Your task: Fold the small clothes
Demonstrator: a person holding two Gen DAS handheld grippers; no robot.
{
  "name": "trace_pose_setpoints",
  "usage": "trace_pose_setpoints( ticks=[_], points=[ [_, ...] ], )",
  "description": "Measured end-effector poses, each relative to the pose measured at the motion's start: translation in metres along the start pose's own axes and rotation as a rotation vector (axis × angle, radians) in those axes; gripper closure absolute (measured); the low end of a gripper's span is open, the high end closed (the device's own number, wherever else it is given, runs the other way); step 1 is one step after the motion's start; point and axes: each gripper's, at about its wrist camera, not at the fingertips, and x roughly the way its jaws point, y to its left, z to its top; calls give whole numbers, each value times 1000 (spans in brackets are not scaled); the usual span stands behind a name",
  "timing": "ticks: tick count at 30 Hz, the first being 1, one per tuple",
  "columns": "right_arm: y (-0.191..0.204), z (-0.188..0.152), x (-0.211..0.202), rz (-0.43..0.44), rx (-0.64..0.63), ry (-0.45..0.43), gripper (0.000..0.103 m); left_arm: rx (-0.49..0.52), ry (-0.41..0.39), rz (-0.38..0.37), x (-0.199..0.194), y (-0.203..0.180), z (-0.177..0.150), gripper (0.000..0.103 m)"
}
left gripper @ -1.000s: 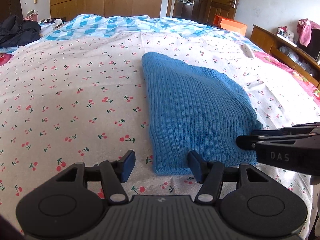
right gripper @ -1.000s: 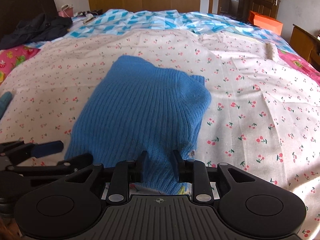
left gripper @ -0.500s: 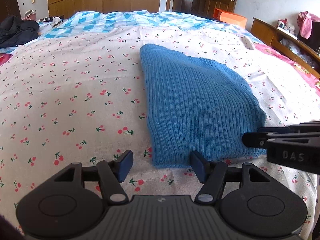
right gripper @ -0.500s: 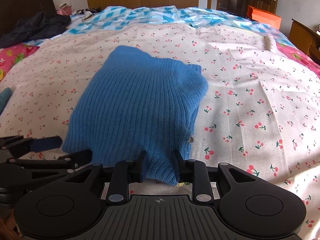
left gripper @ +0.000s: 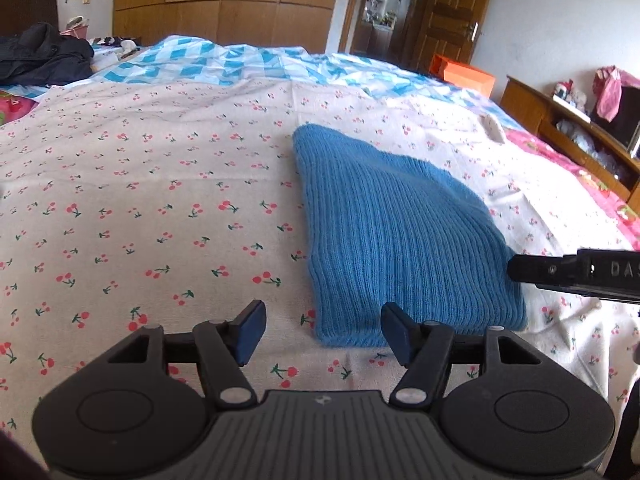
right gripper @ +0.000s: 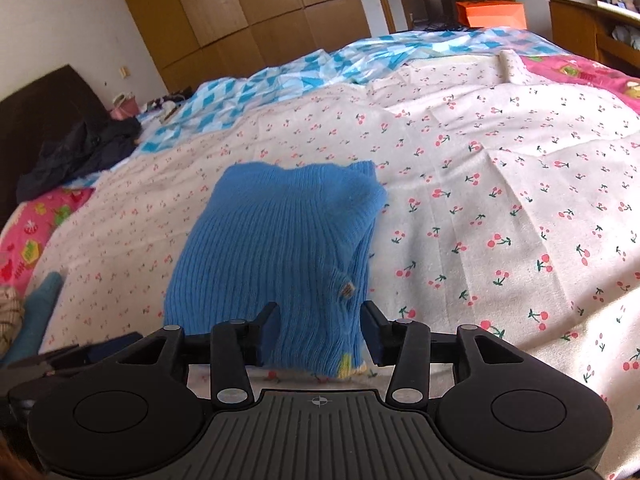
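A folded blue knitted sweater (left gripper: 400, 248) lies flat on the cherry-print bedsheet (left gripper: 160, 208). My left gripper (left gripper: 322, 330) stands open just before the sweater's near left corner, pads touching nothing. In the right wrist view the sweater (right gripper: 280, 240) has a small button on its right fold. Its near edge lies between the fingers of my right gripper (right gripper: 320, 332), whose jaws are opening, and the pads stand just off the knit. The right gripper (left gripper: 576, 276) juts in from the right edge of the left wrist view. The left gripper (right gripper: 80, 354) shows low at the left.
A blue-and-white checked quilt (left gripper: 240, 60) covers the far bed. Dark clothes (right gripper: 80, 152) are piled at the far left by the headboard. A teal cloth (right gripper: 40, 304) lies at the left edge, and a wooden shelf unit (left gripper: 568, 132) stands on the right.
My right gripper's jaws have spread apart and let go of the sweater's near edge, and its view has rolled. The left gripper has hardly moved.
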Motion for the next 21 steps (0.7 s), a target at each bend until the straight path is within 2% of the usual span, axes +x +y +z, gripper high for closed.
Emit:
trace_pose_setpoints(
  ticks=[3, 6, 10, 12, 16, 21],
  points=[
    [-19, 11, 12, 26, 80, -17, 53, -44, -22, -12, -1, 7, 7, 35],
    [-37, 18, 34, 88, 174, -9, 47, -74, -10, -6, 6, 11, 17, 35],
    [-56, 22, 67, 183, 302, 23, 44, -19, 13, 11, 17, 5, 29, 35],
    [-64, 19, 81, 243, 350, 54, 43, -9, 18, -4, 22, 2, 34, 35],
    [-74, 21, 90, 313, 358, 78, 43, -8, 26, -52, 34, -7, 43, 35],
    [-81, 23, 92, 350, 361, 88, 41, -54, 68, -107, 60, -6, 46, 31]
  ],
)
